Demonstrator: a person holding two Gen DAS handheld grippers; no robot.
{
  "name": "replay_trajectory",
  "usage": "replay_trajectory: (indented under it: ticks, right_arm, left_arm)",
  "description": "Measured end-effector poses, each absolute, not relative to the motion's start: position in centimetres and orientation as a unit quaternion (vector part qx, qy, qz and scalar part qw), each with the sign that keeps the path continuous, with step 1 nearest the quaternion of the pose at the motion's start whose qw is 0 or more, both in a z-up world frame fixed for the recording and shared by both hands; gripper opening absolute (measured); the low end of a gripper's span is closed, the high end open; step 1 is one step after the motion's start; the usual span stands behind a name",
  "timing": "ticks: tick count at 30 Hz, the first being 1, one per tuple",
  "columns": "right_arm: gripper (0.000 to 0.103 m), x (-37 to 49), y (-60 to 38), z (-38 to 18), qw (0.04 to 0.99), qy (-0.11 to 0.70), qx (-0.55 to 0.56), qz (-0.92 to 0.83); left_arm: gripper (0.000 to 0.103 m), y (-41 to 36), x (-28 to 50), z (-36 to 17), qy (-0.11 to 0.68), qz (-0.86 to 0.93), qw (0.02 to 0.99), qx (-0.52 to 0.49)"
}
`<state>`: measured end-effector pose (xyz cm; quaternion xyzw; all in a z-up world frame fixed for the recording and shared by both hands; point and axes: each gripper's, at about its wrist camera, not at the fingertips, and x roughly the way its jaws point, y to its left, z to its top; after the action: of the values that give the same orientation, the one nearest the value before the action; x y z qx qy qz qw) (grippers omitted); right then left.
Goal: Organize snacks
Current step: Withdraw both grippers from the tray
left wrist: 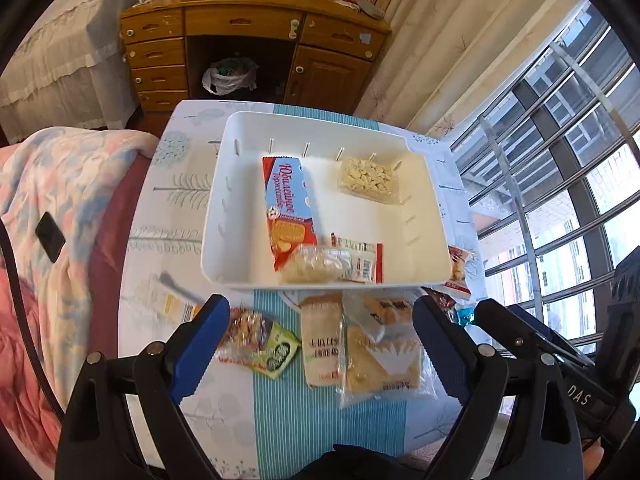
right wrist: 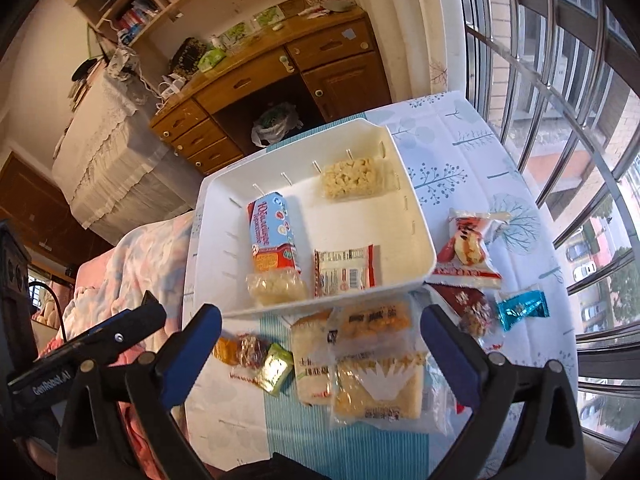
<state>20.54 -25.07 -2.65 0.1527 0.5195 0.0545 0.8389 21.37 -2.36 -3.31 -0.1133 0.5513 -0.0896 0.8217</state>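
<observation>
Past the table's tree-print cloth (right wrist: 460, 152) you have a wooden desk (left wrist: 248, 20) with drawers down one side, and a white plastic bag (left wrist: 230, 76) sits in its kneehole. To your left lies a pink and blue blanket (left wrist: 60, 184) with a small black device (left wrist: 50, 237) resting on it, and a lace-edged white cover (right wrist: 104, 160) drapes the furniture beside the desk. On your right you see cream curtains (left wrist: 448, 48) and a window behind metal bars (right wrist: 560, 80), while shelves (right wrist: 160, 4) crowded with books rise above the desk.
</observation>
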Motion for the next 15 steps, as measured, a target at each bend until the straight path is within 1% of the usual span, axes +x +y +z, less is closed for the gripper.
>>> replay_trajectory:
  ticks: [9, 15]
  right_arm:
    - [0.100, 16.1, -25.4, -2.4, 0.841, 0.517, 0.144, 0.072]
    - [0.100, 14.0, -25.2, -2.9, 0.836, 0.521, 0.153, 0.076]
  left_arm:
    - [0.092, -1.5, 15.4, -2.9, 0.547, -0.061, 0.825, -0.129]
    - [0.092, -0.2, 13.1, -2.9, 0.547, -0.049, 0.825, -0.132]
